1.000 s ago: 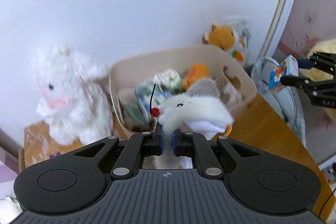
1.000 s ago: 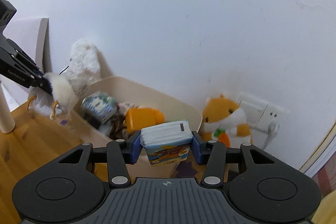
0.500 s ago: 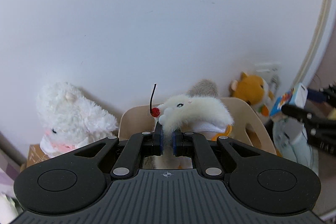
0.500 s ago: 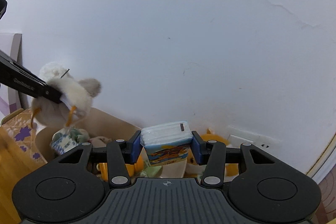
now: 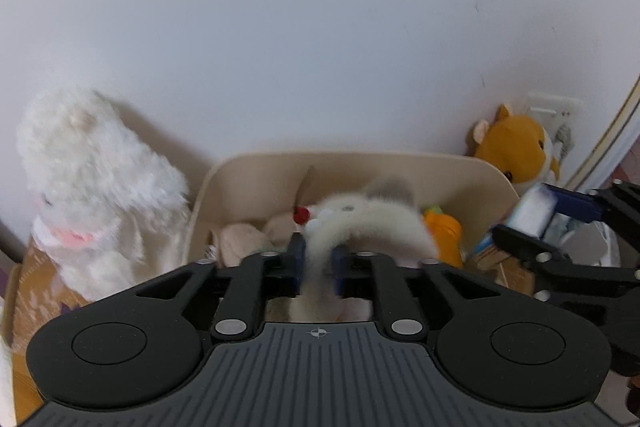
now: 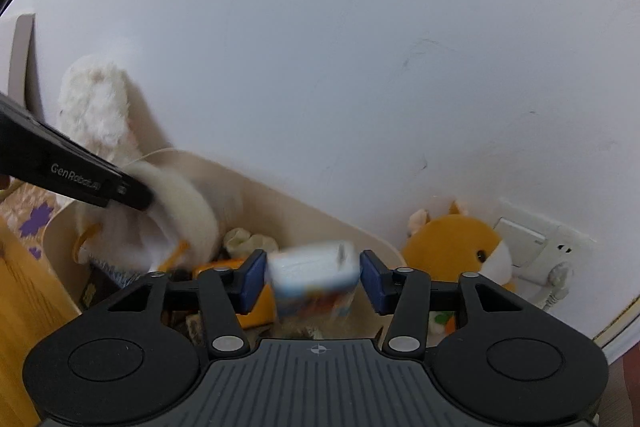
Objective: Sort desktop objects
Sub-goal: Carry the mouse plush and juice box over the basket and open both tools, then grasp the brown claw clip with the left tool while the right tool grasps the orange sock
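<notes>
My left gripper (image 5: 317, 259) is over the beige basket (image 5: 360, 163), its jaws slightly parted around a white and grey plush toy (image 5: 368, 223) that is blurred. In the right wrist view the same plush toy (image 6: 180, 211) hangs at the left gripper's tip (image 6: 132, 193) above the basket (image 6: 304, 215). My right gripper (image 6: 312, 281) is open, with gaps on both sides of a small tissue pack (image 6: 314, 279) that is blurred between its pads, over the basket. The pack (image 5: 532, 207) also shows at the right of the left wrist view.
A large white plush (image 5: 92, 187) sits left of the basket on a patterned box (image 5: 36, 267). An orange hamster plush (image 6: 456, 247) leans by a wall socket (image 6: 532, 239) to the right. The basket holds an orange item (image 5: 444, 231) and other toys. A white wall stands close behind.
Both grippers have dropped down over the basket. The right gripper's jaws have opened and the tissue pack is loose between them. The left jaws have widened around the plush toy.
</notes>
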`<action>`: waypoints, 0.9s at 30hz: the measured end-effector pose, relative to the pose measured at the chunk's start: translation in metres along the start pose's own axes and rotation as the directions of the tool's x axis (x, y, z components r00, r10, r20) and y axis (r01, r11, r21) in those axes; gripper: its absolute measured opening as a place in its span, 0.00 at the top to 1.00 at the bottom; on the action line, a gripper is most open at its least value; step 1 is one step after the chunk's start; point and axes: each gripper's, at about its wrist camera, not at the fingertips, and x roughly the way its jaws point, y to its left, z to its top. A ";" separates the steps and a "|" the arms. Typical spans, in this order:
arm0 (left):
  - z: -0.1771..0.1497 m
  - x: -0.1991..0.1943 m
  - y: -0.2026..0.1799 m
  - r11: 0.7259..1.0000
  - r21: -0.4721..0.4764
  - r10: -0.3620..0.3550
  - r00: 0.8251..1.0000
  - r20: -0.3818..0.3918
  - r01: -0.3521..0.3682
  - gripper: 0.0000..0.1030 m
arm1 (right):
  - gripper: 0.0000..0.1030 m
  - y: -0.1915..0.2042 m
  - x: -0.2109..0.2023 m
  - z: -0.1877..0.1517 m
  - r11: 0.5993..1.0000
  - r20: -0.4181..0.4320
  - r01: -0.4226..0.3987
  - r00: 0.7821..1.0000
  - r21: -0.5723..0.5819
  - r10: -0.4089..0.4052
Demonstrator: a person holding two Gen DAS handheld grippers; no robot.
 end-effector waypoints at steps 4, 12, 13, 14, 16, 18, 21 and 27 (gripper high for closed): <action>-0.007 -0.013 -0.005 0.999 0.023 0.027 0.998 0.060 -0.029 0.24 | 0.18 0.002 -0.003 -0.005 0.999 0.005 -0.012 1.000 -0.035 0.012; -0.023 -0.039 -0.008 0.991 0.134 -0.039 0.996 0.078 0.028 0.20 | 0.06 0.005 -0.039 -0.018 0.997 0.041 -0.043 0.998 -0.059 0.046; -0.026 -0.042 -0.008 0.989 0.145 -0.050 0.996 0.069 0.039 0.19 | 0.05 0.005 -0.045 -0.021 0.998 0.047 -0.048 0.998 -0.047 0.050; -0.030 -0.045 -0.008 0.986 0.156 -0.063 0.997 0.055 0.054 0.18 | 0.04 0.004 -0.051 -0.024 0.998 0.052 -0.055 0.997 -0.036 0.057; -0.037 -0.048 -0.009 0.980 0.179 -0.096 0.995 0.015 0.092 0.18 | 0.03 0.003 -0.063 -0.033 0.997 0.059 -0.072 0.996 -0.018 0.073; -0.047 -0.052 -0.009 0.974 0.189 -0.126 0.992 -0.023 0.128 0.18 | 0.01 0.004 -0.072 -0.044 0.996 0.060 -0.086 0.994 -0.007 0.087; -0.062 -0.056 -0.007 0.973 0.162 -0.157 0.987 -0.046 0.163 0.18 | 0.00 0.010 -0.085 -0.063 0.995 0.057 -0.099 0.993 0.004 0.099; -0.100 -0.050 -0.002 0.973 0.055 -0.219 0.969 -0.111 0.226 0.18 | 0.00 0.035 -0.098 -0.117 0.989 -0.020 -0.140 0.990 0.039 0.140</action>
